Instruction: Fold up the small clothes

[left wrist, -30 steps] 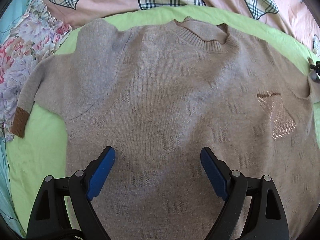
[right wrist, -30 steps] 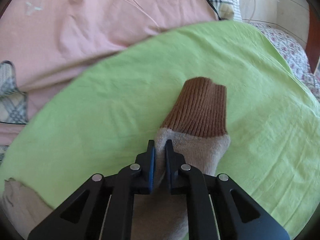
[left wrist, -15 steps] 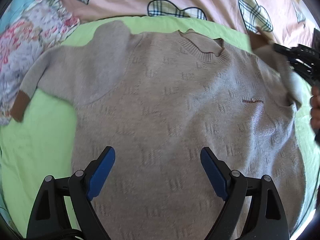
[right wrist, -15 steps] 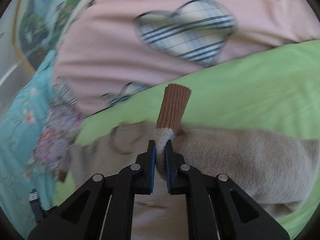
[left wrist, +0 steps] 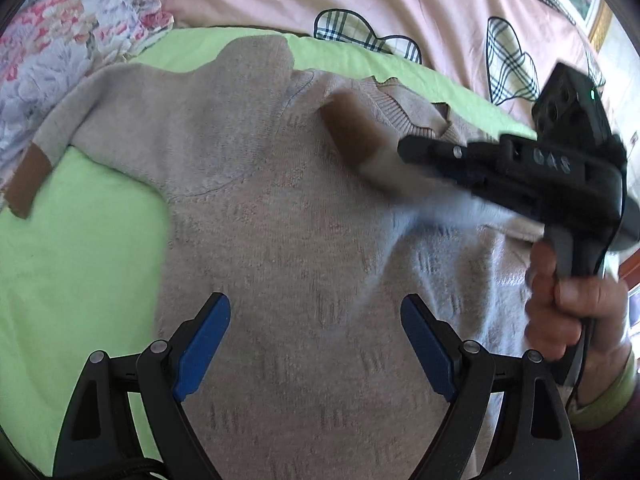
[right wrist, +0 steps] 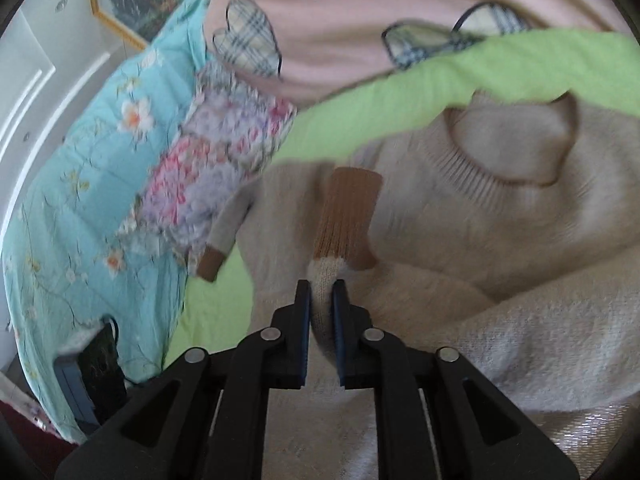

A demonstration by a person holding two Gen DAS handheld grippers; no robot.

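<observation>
Beige knitted sweater (left wrist: 288,240) with brown ribbed cuffs lies flat, front up, on the lime-green bed sheet (left wrist: 80,264). Right tool (right wrist: 322,292): jaws have just been opening slightly, pads still pressing the beige sleeve end (right wrist: 325,280) just below its brown cuff (right wrist: 348,212), which is laid across the chest near the ribbed collar (right wrist: 480,184). Left tool (left wrist: 316,340): jaws wide apart, empty, above the sweater's lower body. Other sleeve (left wrist: 60,140) extends onto the sheet.

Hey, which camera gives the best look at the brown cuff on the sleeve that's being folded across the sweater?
The right wrist view: the brown cuff sits centred and fairly sharp, just beyond the right hand-held gripper. The left wrist view shows that cuff smaller and motion-blurred.
</observation>
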